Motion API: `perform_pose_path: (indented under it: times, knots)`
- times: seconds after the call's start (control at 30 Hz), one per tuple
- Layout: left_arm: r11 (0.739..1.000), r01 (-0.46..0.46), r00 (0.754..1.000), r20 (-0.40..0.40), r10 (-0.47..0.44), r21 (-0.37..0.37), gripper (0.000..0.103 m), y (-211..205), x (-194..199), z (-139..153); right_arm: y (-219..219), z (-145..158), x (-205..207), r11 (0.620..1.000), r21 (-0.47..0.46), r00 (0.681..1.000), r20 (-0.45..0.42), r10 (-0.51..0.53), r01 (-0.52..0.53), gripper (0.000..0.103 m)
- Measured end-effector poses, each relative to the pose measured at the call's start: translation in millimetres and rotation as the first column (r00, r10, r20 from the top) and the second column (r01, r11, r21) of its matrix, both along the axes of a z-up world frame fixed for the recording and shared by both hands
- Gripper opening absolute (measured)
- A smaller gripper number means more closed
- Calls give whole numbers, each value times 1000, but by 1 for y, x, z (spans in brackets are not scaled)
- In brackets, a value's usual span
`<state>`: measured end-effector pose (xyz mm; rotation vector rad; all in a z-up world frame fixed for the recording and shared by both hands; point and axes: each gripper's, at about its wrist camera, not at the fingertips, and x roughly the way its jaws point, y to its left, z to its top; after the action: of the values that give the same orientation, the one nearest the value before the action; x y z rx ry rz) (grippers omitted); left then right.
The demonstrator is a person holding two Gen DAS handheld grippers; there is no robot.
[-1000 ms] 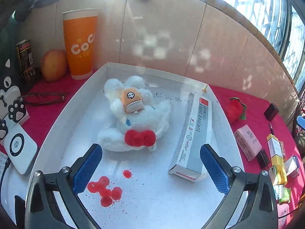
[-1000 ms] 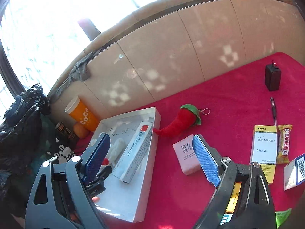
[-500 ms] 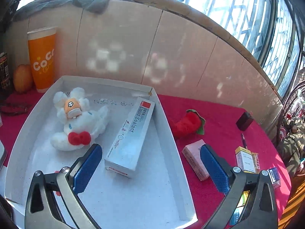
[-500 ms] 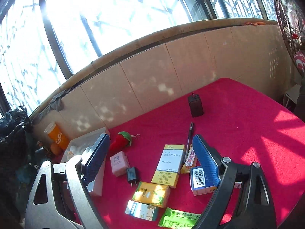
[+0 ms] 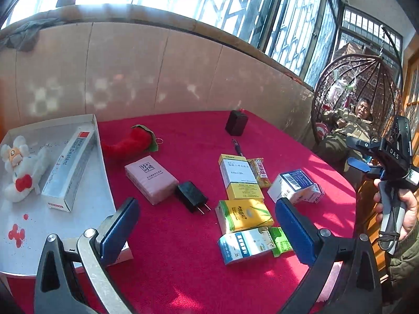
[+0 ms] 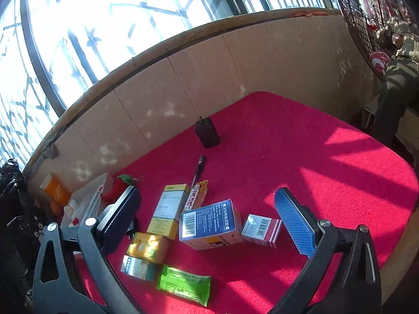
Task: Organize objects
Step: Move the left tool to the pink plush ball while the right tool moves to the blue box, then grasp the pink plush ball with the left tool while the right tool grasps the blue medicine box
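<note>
Left claw (image 5: pixel 207 229) jaws apart, nothing between them, hovering over the red-covered bench (image 5: pixel 183 274). Right claw (image 6: pixel 207 222) also wide apart and empty; its jaws have just been opening further. It hangs above the cluster of small boxes.

Landmark: the yellow-and-white medicine box (image 5: pixel 239 175), lying flat mid-bench.
- Snack packet (image 5: pixel 259 170) touching its right edge; pen (image 5: pixel 237 147) just beyond its far end; black adapter (image 5: pixel 236 123) further back, standing near the wall.
- Blue-and-white box (image 5: pixel 296 187) just right of it, apart.
- Yellow-green box (image 5: pixel 243 216) just in front of it; blue-white carton (image 5: pixel 247 244) and green sachet (image 5: pixel 281 239) closer still to the left claw.
- Black plug charger (image 5: pixel 192 196) left of it, prongs toward the camera, touching the pink box (image 5: pixel 152 179).
- Red chili plush (image 5: pixel 131 142) further left and back.
- White tray (image 5: pixel 102 183) at far left, holding the sealant box (image 5: pixel 66 170) and the white plush toy (image 5: pixel 21 168).

The right-wrist view shows a small red-striped box (image 6: pixel 262 227) just right of the blue-and-white box.

A person's hand (image 5: pixel 398 209) grips the right claw's handle at the bench's right edge.
</note>
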<state>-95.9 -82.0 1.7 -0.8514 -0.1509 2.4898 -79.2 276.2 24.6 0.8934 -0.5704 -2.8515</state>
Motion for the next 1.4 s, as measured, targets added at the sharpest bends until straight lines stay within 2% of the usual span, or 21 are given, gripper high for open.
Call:
perform_pose_path:
  times: [0.07,0.1,0.17,0.23,0.3,0.4,0.47,0.53,0.63,0.77,0.9,0.97,1.07,1.1,1.17,1.23,1.3,1.33,1.4]
  knots:
    - [989,137,990,27,-136,-46,103,30,11,-6,6,-7,8,1000,-12,1000,-1,-11,11,103]
    - [976,209,977,42,-207,-63,103,46,17,-7,10,-9,10,999,-37,1000,-1,-13,13,103]
    - [935,345,938,73,-340,-77,103,78,32,-10,15,-11,15,996,-86,1000,-6,-14,13,103]
    - [886,446,894,91,-438,-122,103,107,50,-14,18,-7,22,996,-88,999,-30,-15,12,103]
    - [848,490,871,96,-481,-200,103,129,67,-23,21,-2,28,999,-41,998,-52,-27,25,103]
    - [820,505,862,116,-493,-268,103,150,79,-38,24,-8,22,1000,30,1000,-9,4,-3,103]
    - [815,514,858,138,-495,-268,103,158,82,-43,21,-20,11,998,48,998,40,48,-50,103]
    - [820,493,869,132,-477,-291,103,163,83,-43,9,-30,2,991,92,994,63,94,-100,103]
    - [823,478,878,149,-455,-306,102,169,77,-47,-16,-41,-12,968,166,981,81,175,-187,103]
    - [826,456,890,190,-415,-332,96,172,71,-56,-43,-50,-32,945,216,969,93,229,-244,103]
    - [841,435,900,188,-394,-323,91,162,70,-55,-62,-64,-54,933,255,962,164,216,-253,103]
    - [839,424,905,186,-382,-341,84,159,70,-56,-69,-71,-59,932,228,952,190,240,-281,103]
    - [834,410,912,180,-368,-369,75,153,72,-57,-82,-74,-60,916,274,949,202,243,-293,103]
    - [832,408,913,183,-365,-375,73,152,72,-58,-85,-76,-61,913,294,950,212,227,-284,103]
    - [828,416,909,190,-370,-376,61,151,74,-59,-87,-81,-64,913,299,948,238,211,-278,103]
    - [826,424,906,187,-380,-373,55,150,78,-59,-88,-86,-65,911,298,942,263,208,-285,103]
    - [831,422,907,190,-377,-362,54,146,78,-58,-88,-92,-65,906,325,942,279,184,-273,102]
    - [838,420,907,196,-373,-348,54,143,77,-59,-87,-94,-65,904,338,944,283,167,-262,100]
    - [851,417,907,213,-365,-318,54,137,75,-59,-84,-97,-65,903,351,946,288,147,-247,85]
